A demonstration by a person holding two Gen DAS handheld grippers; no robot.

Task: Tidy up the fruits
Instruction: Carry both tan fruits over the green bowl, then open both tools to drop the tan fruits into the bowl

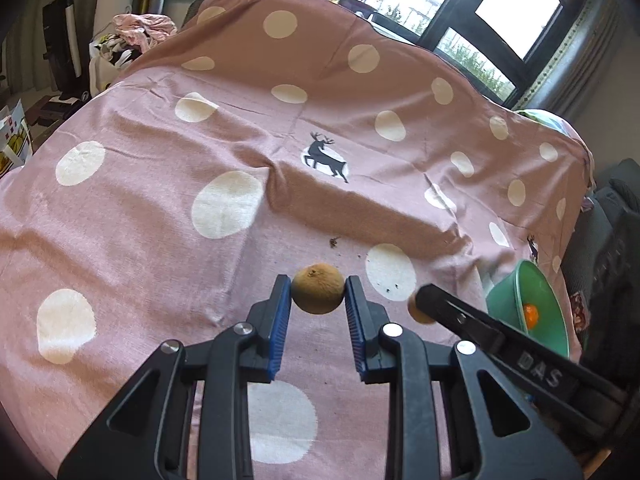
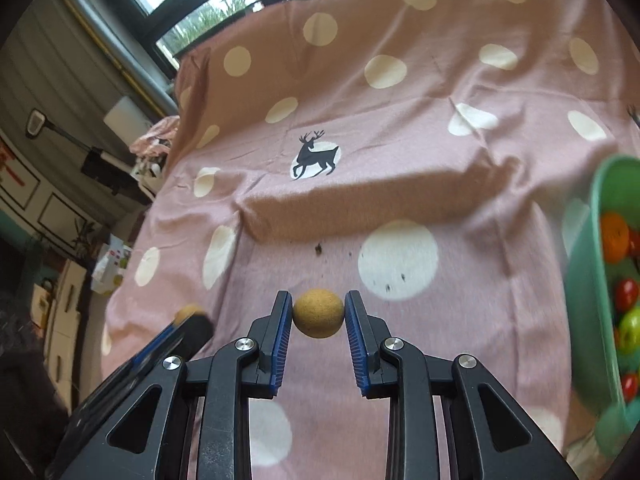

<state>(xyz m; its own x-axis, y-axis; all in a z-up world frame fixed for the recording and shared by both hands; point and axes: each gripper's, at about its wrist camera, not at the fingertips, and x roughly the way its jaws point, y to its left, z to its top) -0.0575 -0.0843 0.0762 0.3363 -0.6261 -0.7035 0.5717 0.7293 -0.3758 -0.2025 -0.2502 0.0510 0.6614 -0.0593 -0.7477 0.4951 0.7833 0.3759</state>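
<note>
My left gripper [image 1: 318, 290] is shut on a round brown fruit [image 1: 318, 289], held above the pink dotted cloth [image 1: 160, 200]. My right gripper [image 2: 318, 314] is shut on a second brown fruit [image 2: 318, 313]. In the left wrist view the right gripper's black finger [image 1: 460, 312] reaches in from the right with its fruit [image 1: 416, 309] partly hidden behind it. In the right wrist view the left gripper [image 2: 188, 326] shows blurred at lower left. A green bowl [image 1: 508, 300] at the right holds an orange fruit [image 1: 531, 315]; the right wrist view shows the bowl [image 2: 588, 280] with orange, red and green fruits.
Dark crumbs [image 2: 319, 248] lie on the cloth ahead of the grippers. A fold ridge [image 2: 360, 208] crosses the cloth beyond them. Windows [image 1: 500, 4] are at the back, clutter and clothes [image 1: 140, 30] at the far left.
</note>
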